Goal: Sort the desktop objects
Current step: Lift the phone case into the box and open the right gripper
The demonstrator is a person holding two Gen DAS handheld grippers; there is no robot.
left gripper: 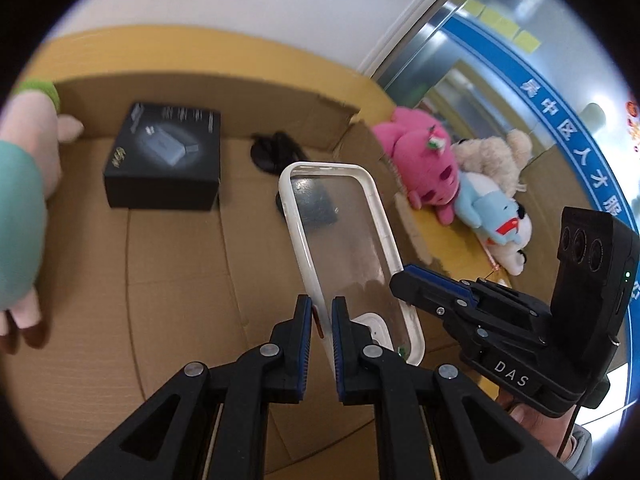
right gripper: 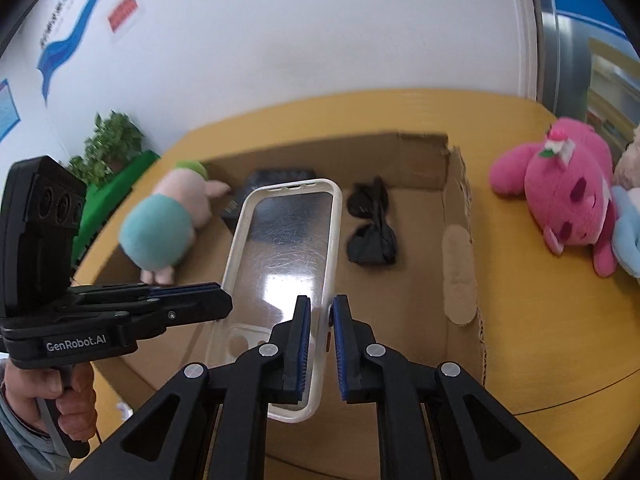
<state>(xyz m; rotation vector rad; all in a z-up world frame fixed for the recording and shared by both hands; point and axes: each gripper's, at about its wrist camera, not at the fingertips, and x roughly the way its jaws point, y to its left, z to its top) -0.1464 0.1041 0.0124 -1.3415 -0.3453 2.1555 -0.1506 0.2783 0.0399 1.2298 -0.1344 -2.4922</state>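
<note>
A clear phone case (left gripper: pixel 348 236) with a white rim is held over the open cardboard box (left gripper: pixel 160 280). My left gripper (left gripper: pixel 321 320) is shut on its left rim; in the right wrist view this gripper (right gripper: pixel 224 304) pinches the case from the left. My right gripper (right gripper: pixel 321 320) is shut on the case's (right gripper: pixel 284 248) right rim, and it shows in the left wrist view (left gripper: pixel 404 280) at the case's right side. In the box lie a black box (left gripper: pixel 164 160), black sunglasses (right gripper: pixel 372 224) and a pink and teal plush (right gripper: pixel 168 220).
The cardboard box sits on a yellow table (right gripper: pixel 540 340). A pink plush (right gripper: pixel 568 200), a blue plush (left gripper: pixel 496 216) and a cream plush (left gripper: pixel 492 152) lie on the table right of the box. A white wall and a green plant (right gripper: pixel 112 144) are behind.
</note>
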